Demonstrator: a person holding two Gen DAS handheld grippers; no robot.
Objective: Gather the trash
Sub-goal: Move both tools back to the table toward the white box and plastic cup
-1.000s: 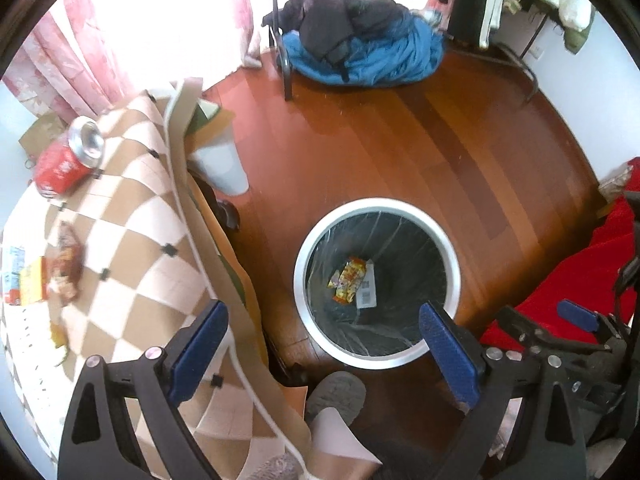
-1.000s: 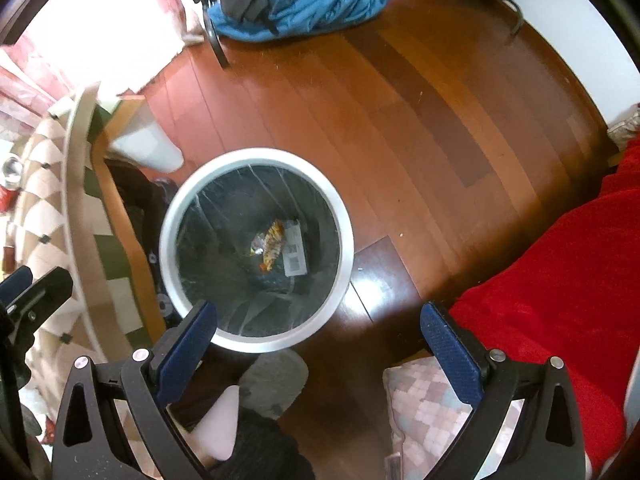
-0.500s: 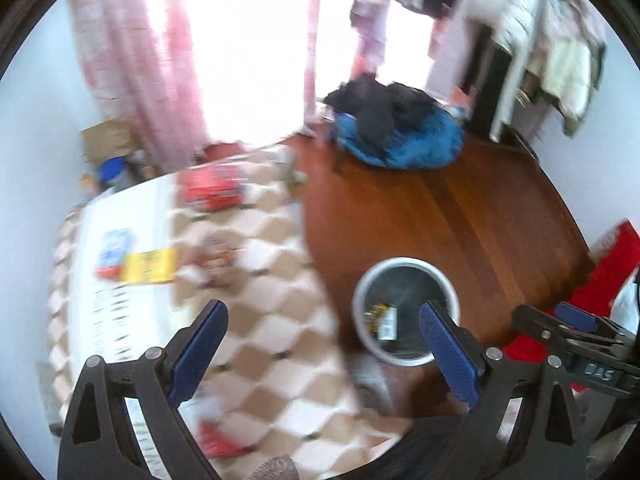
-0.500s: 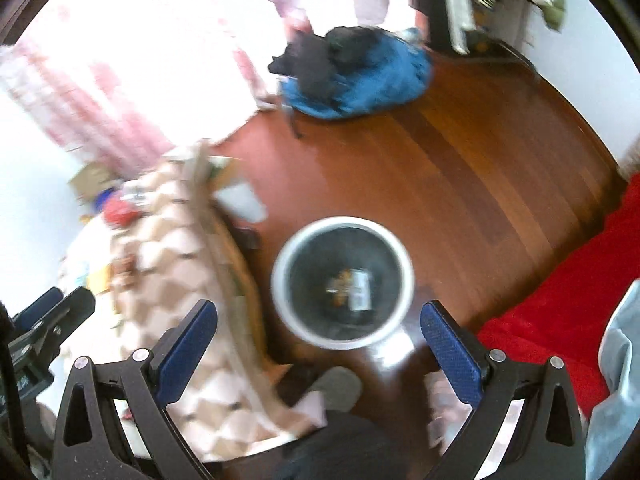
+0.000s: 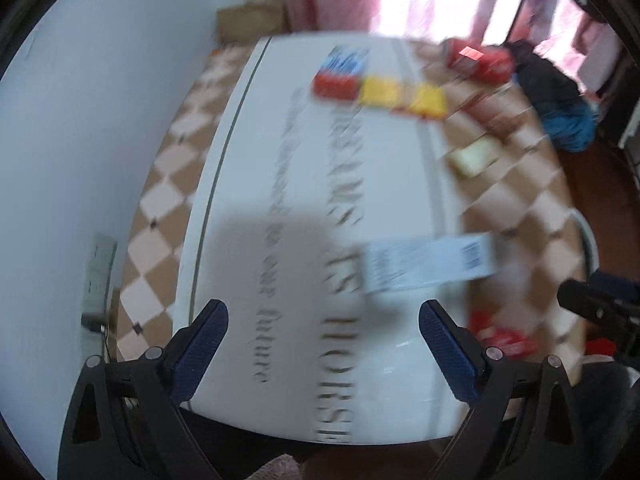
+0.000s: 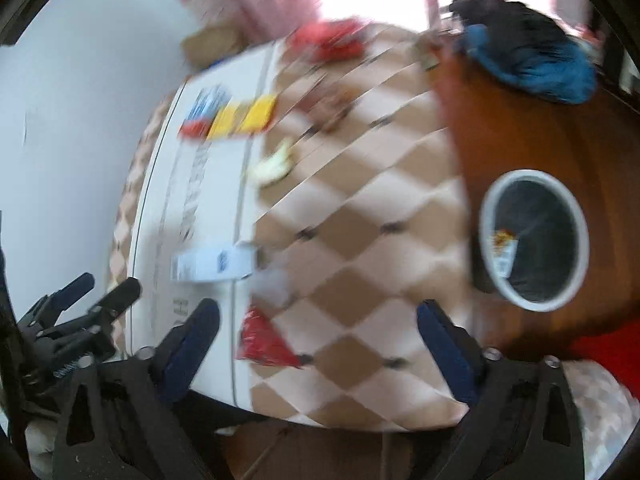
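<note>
Both grippers empty, left gripper wide, right gripper closing: steady over table near edge before pinching red wrapper.

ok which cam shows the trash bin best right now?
Right wrist: the trash bin shows whole on the floor beside the table, with scraps inside. Left wrist catches only a sliver of its white rim past the table edge.

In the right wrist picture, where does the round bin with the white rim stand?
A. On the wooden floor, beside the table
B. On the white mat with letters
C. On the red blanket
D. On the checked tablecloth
A. The bin stands on the brown wooden floor, to the right of the table edge in the picture; some wrappers already lie inside it.
</note>
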